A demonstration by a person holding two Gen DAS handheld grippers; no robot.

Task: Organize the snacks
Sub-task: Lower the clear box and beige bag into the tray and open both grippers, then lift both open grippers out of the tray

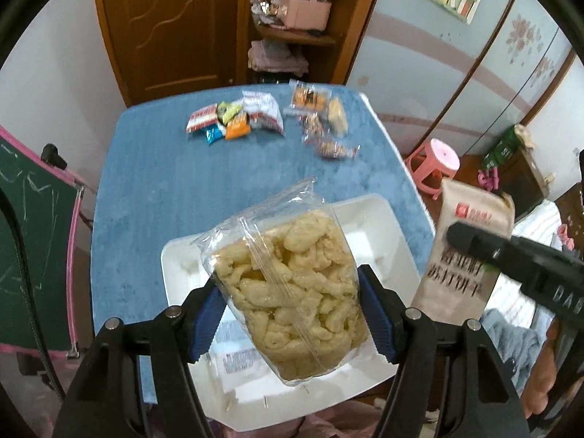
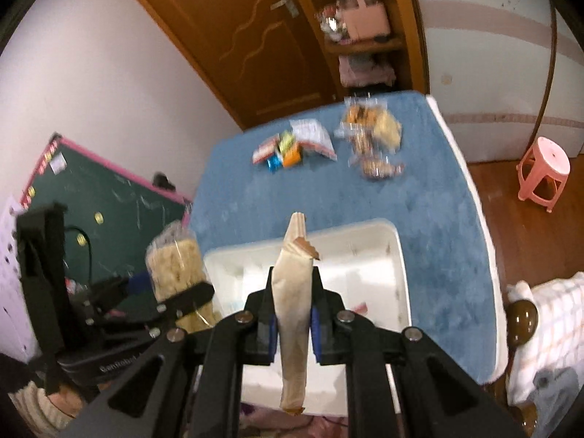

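Both packs aloft above the white bin (image 1: 379,219) at the near edge of the blue-covered desk (image 1: 175,189). Left gripper (image 1: 292,314), jaws half apart, clamped on the clear bag of puffed snacks (image 1: 292,284); right gripper (image 2: 292,314), jaws nearly together, pinching the flat beige cracker packet (image 2: 292,314). Best carried level and set down gently, beside the small wrappers (image 1: 233,120) heaped at the far end if sorting by kind. Clear film slick and crinkly, contents brittle, so no extra squeeze. Packet thin, matte, floppy, likely to swing. Bin rigid, smooth, rounded corners; desk cover soft, plush.
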